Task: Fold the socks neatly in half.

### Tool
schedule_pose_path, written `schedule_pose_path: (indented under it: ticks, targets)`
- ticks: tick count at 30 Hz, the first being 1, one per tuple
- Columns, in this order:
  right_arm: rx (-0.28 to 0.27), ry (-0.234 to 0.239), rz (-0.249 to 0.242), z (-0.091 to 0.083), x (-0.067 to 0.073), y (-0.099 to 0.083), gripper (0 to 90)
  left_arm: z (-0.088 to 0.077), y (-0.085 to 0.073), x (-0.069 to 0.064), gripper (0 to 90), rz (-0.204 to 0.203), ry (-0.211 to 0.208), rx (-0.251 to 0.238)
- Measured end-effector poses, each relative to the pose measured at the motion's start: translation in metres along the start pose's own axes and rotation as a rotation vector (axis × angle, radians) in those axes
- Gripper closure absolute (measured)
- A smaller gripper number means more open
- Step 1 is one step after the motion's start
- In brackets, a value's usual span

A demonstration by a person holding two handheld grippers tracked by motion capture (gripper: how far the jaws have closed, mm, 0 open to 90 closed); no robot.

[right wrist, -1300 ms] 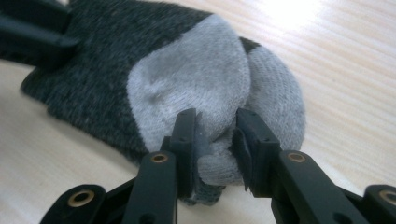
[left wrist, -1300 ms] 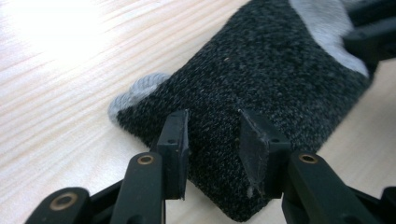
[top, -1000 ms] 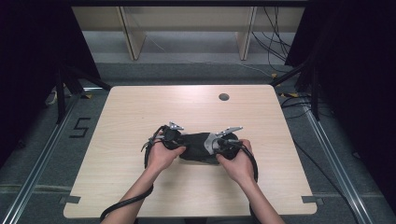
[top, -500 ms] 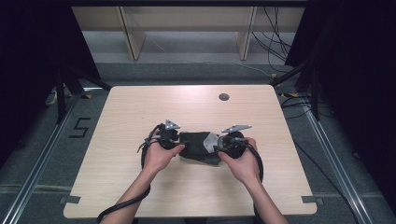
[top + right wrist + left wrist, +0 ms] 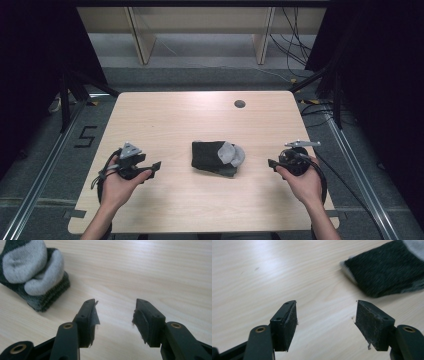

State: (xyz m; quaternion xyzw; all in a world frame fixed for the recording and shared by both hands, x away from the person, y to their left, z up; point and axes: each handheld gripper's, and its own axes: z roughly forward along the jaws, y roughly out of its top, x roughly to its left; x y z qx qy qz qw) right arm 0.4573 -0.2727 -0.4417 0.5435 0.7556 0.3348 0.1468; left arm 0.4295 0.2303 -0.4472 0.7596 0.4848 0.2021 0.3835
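Observation:
A folded pair of dark socks with grey toes [image 5: 217,157] lies in the middle of the light wooden table [image 5: 200,115]. My left gripper [image 5: 156,165] is held near the table's left front, apart from the socks, pointing toward them; its jaws have just been opening and stand open with nothing between them [image 5: 325,322]. The dark sock edge [image 5: 384,272] lies ahead of it. My right gripper [image 5: 270,163] is held at the right front, also apart from the socks; its jaws have just been opening and are empty [image 5: 115,320]. The socks' grey toes [image 5: 32,267] lie to its upper left.
A round cable hole [image 5: 239,104] sits near the table's far right edge. Wooden shelf legs [image 5: 142,42] and loose cables [image 5: 292,35] are on the floor beyond the table. Dark stands flank both sides.
Both grippers let go of the socks, opened, and moved apart sideways, the left one to the left and the right one to the right. The socks stay folded in the middle.

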Motion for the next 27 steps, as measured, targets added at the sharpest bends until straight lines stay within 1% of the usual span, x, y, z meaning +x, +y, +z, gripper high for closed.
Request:
schedule_pose_path:
  ticks: [1,2,3,4,5,6,7,8,9,10,11,12,14,15,16,17,18,19,20,21,22,23,24,26,27]
  targets:
    - [-0.005,0.003,0.007,-0.001,0.0,-0.003,52.4,-0.003,-0.006,0.003,33.3,-0.012,0.005,-0.008]
    - [-0.015,-0.008,0.046,-0.001,0.003,-0.006,52.5,-0.004,-0.013,0.005,33.3,-0.031,0.005,-0.022]
    - [-0.012,0.003,0.011,-0.004,0.0,-0.009,52.5,-0.007,-0.019,0.008,33.3,-0.046,0.011,-0.035]
    - [-0.034,0.004,0.007,-0.004,0.0,-0.012,52.5,-0.009,-0.025,0.01,33.3,-0.057,0.016,-0.045]
    - [-0.037,0.005,0.001,-0.005,-0.001,-0.015,52.5,-0.012,-0.032,0.013,33.3,-0.067,0.026,-0.058]
    - [-0.053,0.003,-0.008,-0.006,-0.001,-0.017,52.4,-0.014,-0.039,0.015,33.5,-0.083,0.039,-0.074]
    - [-0.059,0.005,-0.008,-0.007,-0.001,-0.02,52.1,-0.015,-0.046,0.017,33.6,-0.095,0.05,-0.086]
    - [-0.068,-0.008,-0.001,-0.007,0.0,-0.024,51.8,-0.016,-0.054,0.02,33.8,-0.111,0.048,-0.103]
    - [-0.074,-0.006,-0.004,-0.009,-0.001,-0.027,51.7,-0.017,-0.06,0.021,33.8,-0.124,0.059,-0.119]
    - [-0.084,-0.005,0.037,-0.01,0.002,-0.032,51.2,-0.018,-0.067,0.023,34.1,-0.132,0.057,-0.125]
    - [-0.097,-0.005,-0.006,-0.01,-0.002,-0.035,51.2,-0.019,-0.072,0.024,34.2,-0.141,0.07,-0.119]
    - [-0.105,-0.009,0.006,-0.01,-0.002,-0.039,51.0,-0.02,-0.077,0.025,34.3,-0.145,0.072,-0.139]
    - [-0.122,-0.029,-0.007,-0.009,-0.003,-0.048,50.5,-0.023,-0.086,0.027,34.2,-0.174,0.084,-0.178]
    - [-0.127,-0.018,0.027,-0.01,-0.001,-0.053,50.5,-0.025,-0.089,0.028,34.2,-0.189,0.094,-0.193]
    - [-0.138,-0.041,0.0,-0.009,-0.005,-0.056,50.1,-0.026,-0.092,0.029,34.2,-0.204,0.099,-0.216]
    - [-0.145,-0.042,0.047,-0.009,-0.002,-0.061,50.0,-0.027,-0.094,0.029,34.1,-0.216,0.111,-0.225]
    - [-0.156,-0.039,0.027,-0.008,-0.004,-0.064,49.9,-0.028,-0.096,0.029,34.0,-0.22,0.112,-0.235]
    - [-0.177,-0.06,0.011,-0.005,-0.006,-0.067,49.9,-0.03,-0.097,0.028,33.5,-0.219,0.112,-0.228]
    - [-0.189,-0.078,0.014,-0.003,-0.005,-0.071,49.7,-0.03,-0.098,0.028,33.2,-0.215,0.109,-0.228]
    - [-0.192,-0.064,0.006,-0.002,-0.004,-0.073,49.7,-0.03,-0.1,0.027,33.2,-0.222,0.11,-0.226]
    - [-0.194,-0.07,-0.022,0.0,-0.004,-0.075,49.8,-0.029,-0.101,0.026,33.2,-0.224,0.113,-0.217]
    - [-0.198,-0.073,-0.012,-0.001,-0.003,-0.078,50.4,-0.028,-0.103,0.025,33.2,-0.223,0.112,-0.211]
    - [-0.212,-0.098,0.0,-0.002,0.0,-0.08,50.5,-0.027,-0.105,0.025,33.2,-0.22,0.111,-0.215]
    - [-0.243,-0.107,-0.034,-0.001,0.0,-0.083,50.2,-0.026,-0.105,0.024,33.2,-0.221,0.112,-0.206]
    - [-0.235,-0.122,-0.032,-0.001,0.002,-0.084,49.9,-0.025,-0.105,0.023,33.2,-0.215,0.112,-0.205]
